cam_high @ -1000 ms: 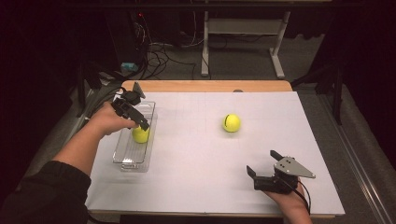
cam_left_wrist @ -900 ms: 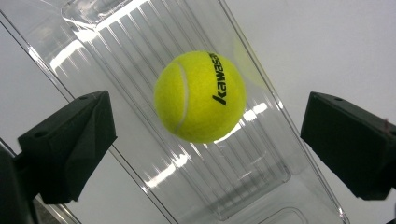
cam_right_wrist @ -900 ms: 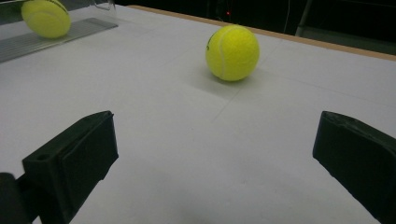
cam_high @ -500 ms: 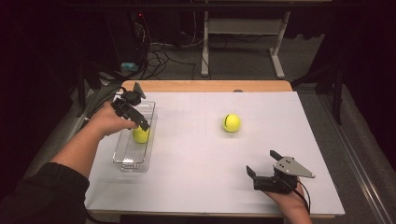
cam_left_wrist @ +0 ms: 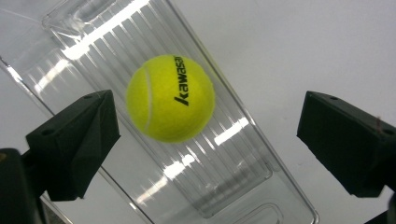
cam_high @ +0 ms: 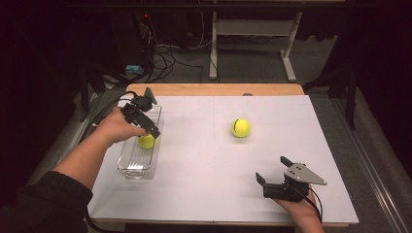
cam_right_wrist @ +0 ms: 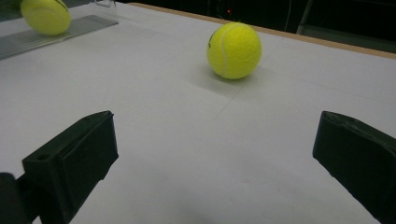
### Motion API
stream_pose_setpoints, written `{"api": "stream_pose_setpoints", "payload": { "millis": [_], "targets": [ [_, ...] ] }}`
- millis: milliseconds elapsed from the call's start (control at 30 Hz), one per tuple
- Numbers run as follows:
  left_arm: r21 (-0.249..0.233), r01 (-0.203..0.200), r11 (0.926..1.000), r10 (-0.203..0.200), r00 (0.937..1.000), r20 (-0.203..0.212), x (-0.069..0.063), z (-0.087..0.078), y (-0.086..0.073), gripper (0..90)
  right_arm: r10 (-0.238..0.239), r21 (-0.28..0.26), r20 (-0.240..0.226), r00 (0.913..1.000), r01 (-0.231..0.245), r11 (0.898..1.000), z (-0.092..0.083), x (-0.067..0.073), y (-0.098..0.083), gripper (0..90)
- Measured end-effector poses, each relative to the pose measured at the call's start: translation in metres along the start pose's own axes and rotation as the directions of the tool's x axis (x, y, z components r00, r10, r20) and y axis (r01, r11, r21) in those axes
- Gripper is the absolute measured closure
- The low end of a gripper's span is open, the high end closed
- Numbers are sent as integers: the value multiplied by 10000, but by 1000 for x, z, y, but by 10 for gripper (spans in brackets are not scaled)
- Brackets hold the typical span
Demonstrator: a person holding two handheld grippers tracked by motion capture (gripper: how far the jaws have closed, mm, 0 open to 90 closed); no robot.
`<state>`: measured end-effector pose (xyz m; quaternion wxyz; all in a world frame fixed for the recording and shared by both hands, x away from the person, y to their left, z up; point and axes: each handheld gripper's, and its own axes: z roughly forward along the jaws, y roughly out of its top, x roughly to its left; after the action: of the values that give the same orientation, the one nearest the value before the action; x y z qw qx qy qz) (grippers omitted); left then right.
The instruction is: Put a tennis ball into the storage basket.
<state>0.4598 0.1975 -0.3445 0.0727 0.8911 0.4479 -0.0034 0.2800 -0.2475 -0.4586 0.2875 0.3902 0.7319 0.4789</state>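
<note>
A yellow tennis ball (cam_high: 146,141) lies in a clear plastic tray (cam_high: 131,167) at the left side of the white table. My left gripper (cam_high: 153,114) hovers just above it, open, its jaws spread on either side of the ball (cam_left_wrist: 170,98) without touching it. A second tennis ball (cam_high: 241,128) rests on the bare table right of centre. My right gripper (cam_high: 272,170) stands open near the front edge, aimed at that ball (cam_right_wrist: 233,50), which lies well ahead of its jaws. My right gripper (cam_right_wrist: 215,130) has nothing between its jaws.
The white table top (cam_high: 204,184) has a wooden back edge (cam_high: 214,89). The tray (cam_right_wrist: 70,28) with its ball (cam_right_wrist: 45,16) appears far left in the right gripper view. Beyond the table are cables and a desk frame (cam_high: 252,43) on the dark floor.
My left hand and gripper have barely shifted above the tray. Both balls and the right gripper are where they were.
</note>
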Motion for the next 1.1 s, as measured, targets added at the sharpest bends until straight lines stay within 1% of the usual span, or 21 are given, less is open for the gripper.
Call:
{"api": "stream_pose_setpoints", "payload": {
  "millis": [167, 333, 400, 467, 600, 700, 767, 933, 967, 1100],
  "targets": [
    [20, -130, 9999, 130, 9999, 53, -11, 0, 5, 71, -19, 6, 9, 10000, 19, 10000, 0, 0, 0, 0],
    [41, -418, 9991, 418, 9991, 78, -24, 0, 9, 72, -21, -20, 0, 10000, 21, 10000, 0, 0, 0, 0],
    [86, -547, 9985, 546, 9985, 102, -30, 0, 10, 72, -28, -36, -2, 10000, 28, 10000, 0, 0, 0, 0],
    [24, -679, 9977, 679, 9976, 97, -36, 0, 11, 72, -21, -23, 9, 10000, 21, 10000, -1, 0, 0, 0],
    [-14, -831, 9965, 832, 9965, 99, -50, 0, 14, 77, -10, -58, -14, 10000, 10, 10000, -1, 1, 1, 0],
    [-34, -1036, 9946, 1036, 9946, 87, -63, 0, 17, 80, -36, -68, -17, 10000, 36, 10000, 0, 1, 1, 0],
    [-68, -1115, 9937, 1117, 9929, 398, -70, 0, 18, 86, -9, -19, -16, 10000, 9, 10000, 1, 1, 1, 0],
    [63, -1543, 9880, 1540, 9875, 339, -92, 6, 24, 83, 5, -38, -43, 10000, -6, 10000, 1, 0, 0, 0],
    [37, -1618, 9868, 1615, 9861, 392, -96, 8, 25, 78, 19, -33, -54, 10000, -19, 10000, 1, 0, 0, 0],
    [61, -1867, 9824, 1863, 9818, 372, -110, 13, 29, 54, 126, -121, 17, 9999, -125, 9998, -1, -1, 1, 0]
  ]
}}
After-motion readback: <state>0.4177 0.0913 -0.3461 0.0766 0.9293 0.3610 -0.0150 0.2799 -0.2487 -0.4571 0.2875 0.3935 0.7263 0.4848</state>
